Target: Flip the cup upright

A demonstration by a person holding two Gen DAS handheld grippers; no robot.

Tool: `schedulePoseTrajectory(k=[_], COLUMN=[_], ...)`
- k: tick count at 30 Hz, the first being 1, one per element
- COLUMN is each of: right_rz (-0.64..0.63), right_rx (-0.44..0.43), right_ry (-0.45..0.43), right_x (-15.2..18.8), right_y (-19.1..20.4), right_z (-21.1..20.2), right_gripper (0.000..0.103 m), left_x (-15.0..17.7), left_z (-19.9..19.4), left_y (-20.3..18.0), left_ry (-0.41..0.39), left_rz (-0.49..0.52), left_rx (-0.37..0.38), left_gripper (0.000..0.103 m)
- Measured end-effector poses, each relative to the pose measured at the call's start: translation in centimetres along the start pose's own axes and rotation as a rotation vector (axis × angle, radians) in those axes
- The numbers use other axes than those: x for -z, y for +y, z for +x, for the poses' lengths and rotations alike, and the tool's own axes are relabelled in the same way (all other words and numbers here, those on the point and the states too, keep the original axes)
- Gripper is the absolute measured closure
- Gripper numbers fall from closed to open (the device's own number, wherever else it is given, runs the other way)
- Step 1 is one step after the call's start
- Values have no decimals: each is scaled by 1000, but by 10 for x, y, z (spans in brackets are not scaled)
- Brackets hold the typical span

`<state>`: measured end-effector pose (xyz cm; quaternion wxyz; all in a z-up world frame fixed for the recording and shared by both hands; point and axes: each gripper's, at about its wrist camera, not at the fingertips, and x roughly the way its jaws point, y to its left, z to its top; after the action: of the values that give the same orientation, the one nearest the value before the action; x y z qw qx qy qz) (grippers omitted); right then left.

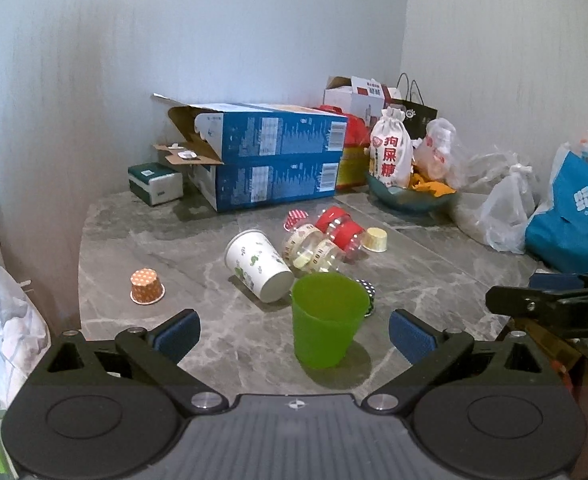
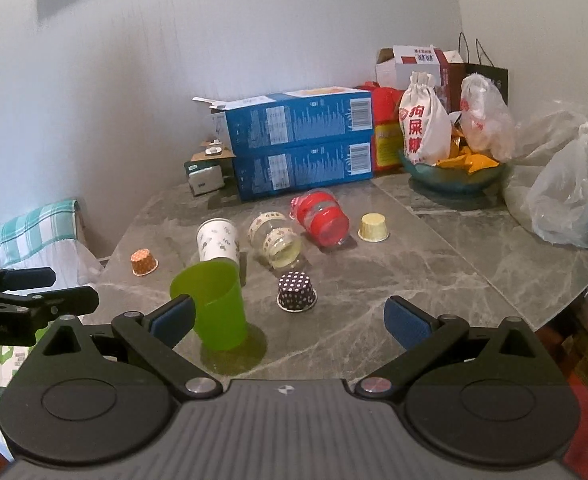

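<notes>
A green plastic cup (image 1: 327, 320) stands upright on the grey marble table (image 1: 214, 344), mouth up. It sits between the open fingers of my left gripper (image 1: 292, 334), touching neither pad. In the right wrist view the green cup (image 2: 214, 304) stands just beyond the left finger of my open, empty right gripper (image 2: 290, 322). A white paper cup (image 1: 258, 264) with green print lies on its side behind the green cup. Two clear plastic cups, one cream-banded (image 2: 276, 240) and one red-banded (image 2: 321, 220), also lie on their sides.
Small paper cupcake liners stand upside down: orange (image 1: 146, 286), yellow (image 2: 373, 228), dark polka-dot (image 2: 296, 291). Stacked blue boxes (image 1: 270, 156), a bowl (image 2: 453, 178) with a white pouch, and plastic bags (image 2: 565, 204) line the back and right. The table edge runs close on the left.
</notes>
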<state>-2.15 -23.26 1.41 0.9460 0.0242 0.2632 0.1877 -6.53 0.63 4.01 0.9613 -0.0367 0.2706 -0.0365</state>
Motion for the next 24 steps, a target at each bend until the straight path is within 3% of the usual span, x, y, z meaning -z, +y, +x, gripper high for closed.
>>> schedulePoseTrajectory(k=[24], right_rz=[40], right_rx=[-27], right_ry=[25], right_x=[3], right_y=[-8], right_z=[8], right_gripper=[1], left_x=[-2], left_z=[8], left_y=[-1], left_ry=[33], left_rz=[-9], left_rx=[-10], left_gripper=[1])
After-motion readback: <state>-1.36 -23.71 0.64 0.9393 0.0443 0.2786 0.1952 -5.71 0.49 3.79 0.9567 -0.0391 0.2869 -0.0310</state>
